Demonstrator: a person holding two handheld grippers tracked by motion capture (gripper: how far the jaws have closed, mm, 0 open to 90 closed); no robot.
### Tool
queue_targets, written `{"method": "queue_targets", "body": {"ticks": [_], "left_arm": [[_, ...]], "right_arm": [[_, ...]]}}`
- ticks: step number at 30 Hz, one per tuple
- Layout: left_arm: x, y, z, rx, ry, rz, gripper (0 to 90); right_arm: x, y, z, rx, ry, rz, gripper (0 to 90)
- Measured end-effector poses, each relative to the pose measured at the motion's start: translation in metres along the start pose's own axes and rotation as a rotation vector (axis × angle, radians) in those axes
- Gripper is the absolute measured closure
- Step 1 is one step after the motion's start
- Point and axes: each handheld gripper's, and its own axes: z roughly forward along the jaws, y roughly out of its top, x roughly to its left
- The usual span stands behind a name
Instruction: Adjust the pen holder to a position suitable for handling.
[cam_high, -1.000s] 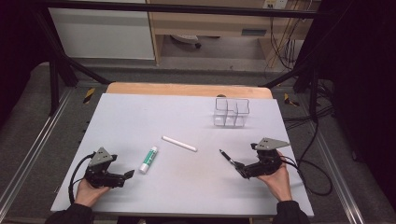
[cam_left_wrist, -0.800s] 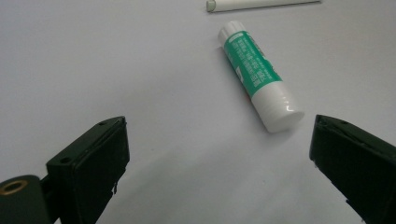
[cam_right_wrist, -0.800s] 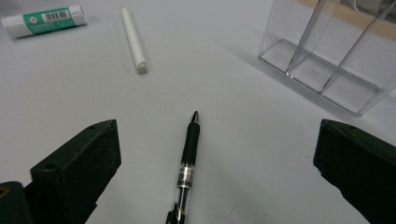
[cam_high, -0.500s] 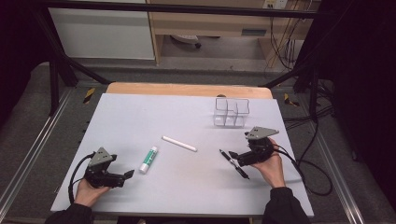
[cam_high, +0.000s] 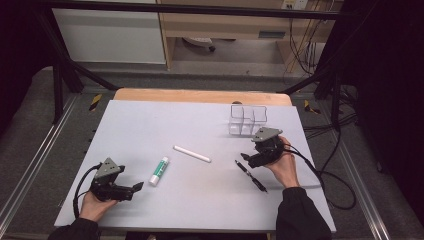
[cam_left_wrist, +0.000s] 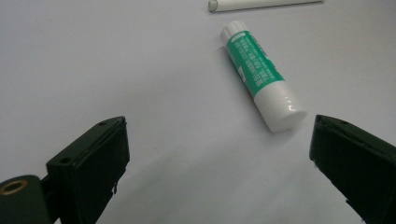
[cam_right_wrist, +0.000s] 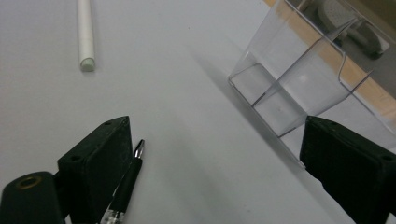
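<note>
The right claw (cam_high: 245, 159) sits near the right edge of the bench (cam_high: 150, 120), with the black pen (cam_high: 251, 176) lying flat just below it and slightly toward the middle. In the right gripper view the pen's tip (cam_right_wrist: 138, 150) pokes out beside one jaw, outside the gap rather than within it, so nothing is gripped. The jaws stand spread wide, though they have just been closing a little with only bare bench between them. The clear divided organiser (cam_high: 247, 120) stands upright just beyond this hand, its open compartments (cam_right_wrist: 289, 88) facing up, which suggests it is meant to receive the loose items; the claw seems to be lining up on the pen for that purpose, but whether it touches the pen cannot be told from these angles.

The left claw (cam_high: 136, 187) rests low at the near left corner, jaws spread and empty, aimed at the green-and-white glue stick (cam_left_wrist: 261, 74), which lies on its side just ahead of the gap, cap end nearest. Waiting there keeps it ready without crowding the other hand. The white chalk-like stick (cam_high: 192, 153) lies at a slant mid-bench, well apart from both claws.
</note>
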Motion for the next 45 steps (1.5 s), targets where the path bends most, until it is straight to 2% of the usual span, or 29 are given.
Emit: {"method": "queue_targets", "body": {"ticks": [5,12,13,21,25,27,32,34,38,43,45], "left_arm": [[0.000,0.000,0.000,0.001,0.000,0.000,4.8],[0.001,0.000,0.000,0.001,0.003,-0.001,4.9],[0.001,0.000,0.000,0.000,0.002,-0.001,4.9],[0.001,0.000,0.000,0.002,0.003,0.002,4.9],[0.001,-0.001,0.000,0.003,0.003,0.001,4.9],[0.001,-0.001,0.001,0.005,0.003,0.004,4.9],[0.001,-0.001,0.000,0.005,0.004,0.003,5.1],[0.002,-0.001,0.000,0.004,0.004,0.003,5.1],[0.002,-0.001,0.001,0.007,0.003,0.003,5.1],[0.002,-0.001,0.001,0.008,0.004,0.002,5.2],[0.002,-0.001,0.001,0.007,0.004,0.001,5.2]], "right_arm": [[-0.005,0.004,0.004,-0.001,-0.013,-0.024,15.4],[-0.013,0.011,0.012,0.021,-0.062,-0.132,20.5],[-0.013,0.011,0.012,0.021,-0.062,-0.132,20.5],[-0.015,0.021,0.021,0.038,-0.088,-0.227,25.8],[-0.017,0.029,0.025,0.021,-0.090,-0.283,30.3],[-0.017,0.031,0.026,0.024,-0.091,-0.290,31.0],[-0.021,0.041,0.032,0.005,-0.096,-0.343,34.2],[-0.022,0.042,0.033,0.003,-0.097,-0.344,36.3],[-0.024,0.048,0.038,0.006,-0.108,-0.378,40.2],[-0.029,0.056,0.046,0.002,-0.107,-0.372,43.3],[-0.032,0.058,0.049,0.020,-0.116,-0.383,45.4]]}}
